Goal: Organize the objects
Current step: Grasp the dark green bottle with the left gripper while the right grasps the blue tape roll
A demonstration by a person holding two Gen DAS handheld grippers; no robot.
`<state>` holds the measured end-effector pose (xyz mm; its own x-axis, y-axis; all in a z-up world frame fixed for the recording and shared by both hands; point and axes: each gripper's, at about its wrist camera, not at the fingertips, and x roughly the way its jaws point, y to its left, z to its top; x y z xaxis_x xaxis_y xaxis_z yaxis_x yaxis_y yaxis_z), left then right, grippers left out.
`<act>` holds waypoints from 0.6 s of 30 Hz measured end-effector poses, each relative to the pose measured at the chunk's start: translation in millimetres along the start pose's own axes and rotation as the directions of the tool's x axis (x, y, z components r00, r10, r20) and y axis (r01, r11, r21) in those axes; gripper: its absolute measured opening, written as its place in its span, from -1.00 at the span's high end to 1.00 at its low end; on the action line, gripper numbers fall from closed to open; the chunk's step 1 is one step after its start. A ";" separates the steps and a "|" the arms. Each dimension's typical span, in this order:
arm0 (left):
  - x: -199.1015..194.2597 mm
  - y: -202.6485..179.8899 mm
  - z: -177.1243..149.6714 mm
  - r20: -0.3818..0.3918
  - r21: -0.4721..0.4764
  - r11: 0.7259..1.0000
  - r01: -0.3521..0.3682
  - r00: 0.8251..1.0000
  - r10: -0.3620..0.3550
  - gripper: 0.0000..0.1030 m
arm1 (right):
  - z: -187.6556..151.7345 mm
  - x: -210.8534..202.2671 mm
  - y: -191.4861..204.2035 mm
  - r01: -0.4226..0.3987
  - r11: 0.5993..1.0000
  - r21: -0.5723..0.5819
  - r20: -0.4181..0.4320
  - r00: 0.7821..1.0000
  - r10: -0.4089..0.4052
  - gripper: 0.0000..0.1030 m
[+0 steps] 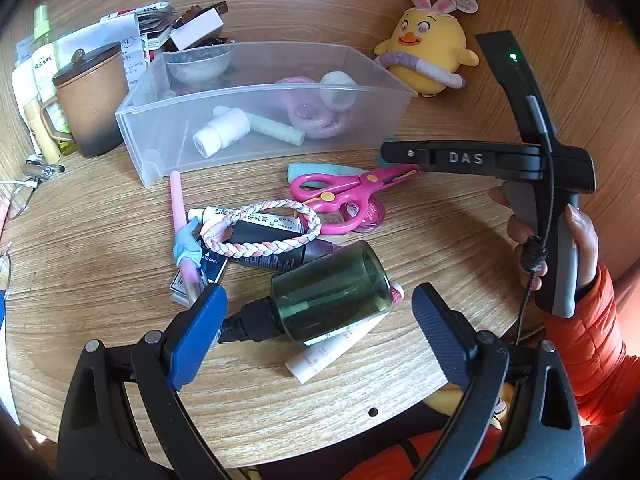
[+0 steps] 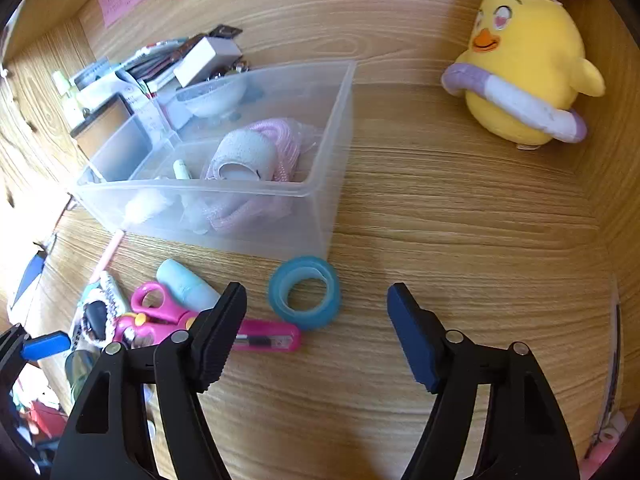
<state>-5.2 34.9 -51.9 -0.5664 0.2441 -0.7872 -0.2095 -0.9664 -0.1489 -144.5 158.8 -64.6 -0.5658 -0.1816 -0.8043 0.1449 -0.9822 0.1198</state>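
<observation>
A dark green translucent bottle (image 1: 332, 292) with a black cap lies on its side on the wooden table, on top of a white tube (image 1: 328, 352). My left gripper (image 1: 320, 296) stands open around the bottle, and its pads are apart from it. In the right wrist view a blue tape roll (image 2: 306, 292) lies flat just ahead of my right gripper (image 2: 316, 294), which is open and holds nothing. Behind it stands a clear plastic bin (image 2: 192, 190) holding pink rope, a white roll and small tubes. Pink scissors (image 1: 340, 192) and a braided bracelet (image 1: 260, 232) lie in front of the bin.
A yellow chick plush (image 2: 524, 72) sits at the back right. A brown lidded mug (image 1: 94, 100), papers and boxes crowd the back left. A pink cutter (image 2: 272, 340), a teal tube (image 2: 186, 286) and a pink pen (image 1: 176, 200) lie among the clutter. A hand in an orange sleeve (image 1: 580, 320) holds the right gripper.
</observation>
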 end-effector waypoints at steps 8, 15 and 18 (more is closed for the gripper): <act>3.6 4.5 -4.6 0.009 -0.007 0.999 0.036 0.999 -0.036 -0.61 | 3.2 8.9 7.0 0.025 1.000 -0.010 -0.015 1.000 -0.026 0.23; 5.2 4.2 -5.9 0.032 -0.005 0.999 0.040 0.999 -0.040 -0.53 | -0.7 4.6 1.3 0.051 0.999 -0.008 0.003 0.999 -0.051 0.29; 2.9 4.4 -4.3 0.046 -0.004 0.999 0.040 0.998 -0.040 -0.53 | -3.1 -2.5 -4.5 0.046 0.999 0.011 0.018 0.999 -0.046 0.29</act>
<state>-4.3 31.1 -57.4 -0.5934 0.2859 -0.7524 -0.2290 -0.9561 -0.1827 -141.2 163.9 -64.9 -0.5866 -0.1368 -0.7983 0.1094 -0.9900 0.0893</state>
